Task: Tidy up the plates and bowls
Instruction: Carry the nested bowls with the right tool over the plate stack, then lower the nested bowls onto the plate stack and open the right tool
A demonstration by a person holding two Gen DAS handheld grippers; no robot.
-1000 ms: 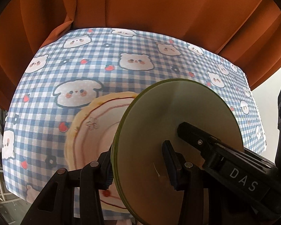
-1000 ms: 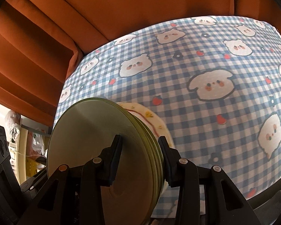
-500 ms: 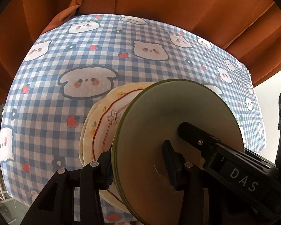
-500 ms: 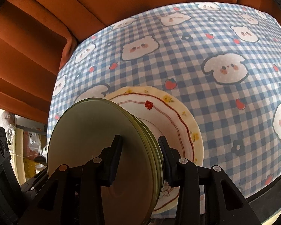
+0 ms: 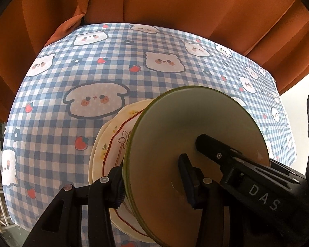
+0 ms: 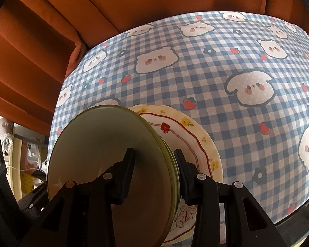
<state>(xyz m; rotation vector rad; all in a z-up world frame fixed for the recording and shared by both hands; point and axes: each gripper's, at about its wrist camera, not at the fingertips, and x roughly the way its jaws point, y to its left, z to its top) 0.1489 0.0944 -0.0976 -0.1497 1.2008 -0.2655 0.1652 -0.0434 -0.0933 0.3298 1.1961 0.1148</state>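
Counter (image 5: 113,65) under a blue-and-white checked cloth (image 6: 216,65)

The cloth is printed with white animal faces, strawberries and dark flowers; cream floral plates (image 6: 197,142), red-lined, appear to lie stacked on it at the near edge.

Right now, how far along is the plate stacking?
Done: two cream floral plates already lie stacked on the checked tablecloth. In hand: the left gripper and right gripper both clamp the green plates, held above that stack. Left: lowering them on and letting go. No bowls show.

One green plate stack (image 5: 175,144), two floral plates (image 6: 195,135)
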